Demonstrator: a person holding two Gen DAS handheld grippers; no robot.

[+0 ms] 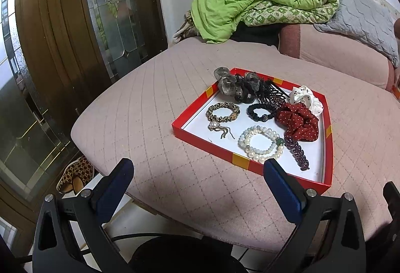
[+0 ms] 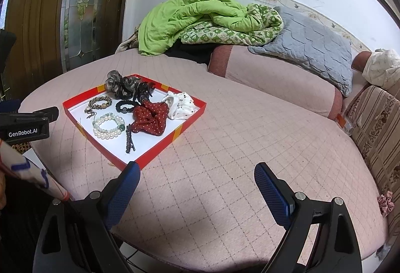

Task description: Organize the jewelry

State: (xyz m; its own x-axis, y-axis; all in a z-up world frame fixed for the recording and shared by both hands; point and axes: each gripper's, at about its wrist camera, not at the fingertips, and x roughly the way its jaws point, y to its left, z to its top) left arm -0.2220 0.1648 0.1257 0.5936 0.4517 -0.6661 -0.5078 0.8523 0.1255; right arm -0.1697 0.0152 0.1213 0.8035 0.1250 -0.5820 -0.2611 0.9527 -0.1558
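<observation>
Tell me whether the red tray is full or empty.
Partly full. The red tray holds the pearl bracelet, red dotted scrunchie and other hair pieces, with bare white floor showing along its near side.

Both cameras look forward and downward along their own fingers, from the near edge of the pink quilted cushion (image 1: 155,107). The left view stands closer to the red tray (image 1: 190,134), which is right of centre there. The right view sees the tray on its left, with the green blanket (image 2: 190,15) behind in both.
</observation>
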